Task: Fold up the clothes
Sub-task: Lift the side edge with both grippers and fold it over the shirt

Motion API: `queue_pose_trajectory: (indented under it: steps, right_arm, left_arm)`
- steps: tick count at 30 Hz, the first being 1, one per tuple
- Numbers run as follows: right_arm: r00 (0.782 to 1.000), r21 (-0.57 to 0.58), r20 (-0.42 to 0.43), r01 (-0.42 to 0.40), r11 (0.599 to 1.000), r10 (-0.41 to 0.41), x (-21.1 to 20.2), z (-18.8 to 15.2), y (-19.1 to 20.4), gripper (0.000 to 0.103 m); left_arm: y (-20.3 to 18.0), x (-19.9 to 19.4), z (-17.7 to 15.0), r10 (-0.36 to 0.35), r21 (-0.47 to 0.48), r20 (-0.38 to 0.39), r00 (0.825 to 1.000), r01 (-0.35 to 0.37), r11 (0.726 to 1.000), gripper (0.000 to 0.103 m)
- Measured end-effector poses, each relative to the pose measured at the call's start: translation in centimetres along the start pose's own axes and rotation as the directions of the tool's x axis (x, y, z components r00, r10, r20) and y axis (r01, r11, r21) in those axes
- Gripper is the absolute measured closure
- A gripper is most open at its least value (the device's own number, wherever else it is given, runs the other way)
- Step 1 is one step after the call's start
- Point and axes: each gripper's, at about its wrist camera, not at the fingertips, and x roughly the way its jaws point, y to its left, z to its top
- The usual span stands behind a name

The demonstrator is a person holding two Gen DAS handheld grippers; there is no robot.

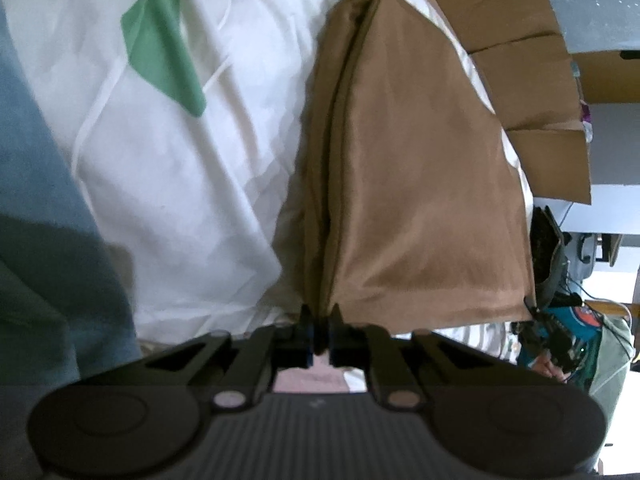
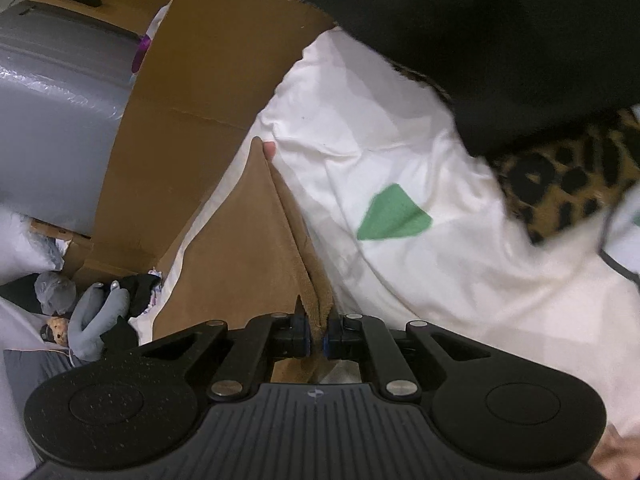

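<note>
Left wrist view, brown cloth (image 1: 420, 184) pinched in tool (image 1: 320, 334)

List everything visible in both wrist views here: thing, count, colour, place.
brown cloth: one, tan, folded double, held at two corners over the sheet
sheet: one, white with green patches, under everything
cardboard: brown panels, along the sheet's edge
black garment: one, top right of the right view
leopard fabric: one, beneath the black garment
plush toy: one, grey-blue, on the floor
left tongs: black, shut on the brown cloth
right tongs: black, shut on the brown cloth
</note>
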Motion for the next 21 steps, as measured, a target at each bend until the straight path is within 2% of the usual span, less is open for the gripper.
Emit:
queue_pose_trajectory:
  steps: [8,13,21]
  right_arm:
    - [0.998,-0.004,-0.031,0.049,0.999,-0.049,-2.9,-1.9,-0.2,0.099]
    - [0.995,-0.033,-0.053,0.082,0.996,-0.083,-4.6,-2.7,0.0,0.099]
    - [0.986,0.012,-0.106,0.129,0.992,-0.127,-5.8,-5.3,-1.6,0.099]
  left_arm:
    - [-0.9,-1.1,0.4,0.018,0.029,-0.005,1.0,-0.018,0.999,0.097]
    - [-2.3,0.4,-0.1,0.026,0.054,-0.023,0.999,-0.024,0.998,0.097]
    - [-1.6,-2.2,-0.2,0.044,0.059,-0.037,0.998,-0.042,0.997,0.097]
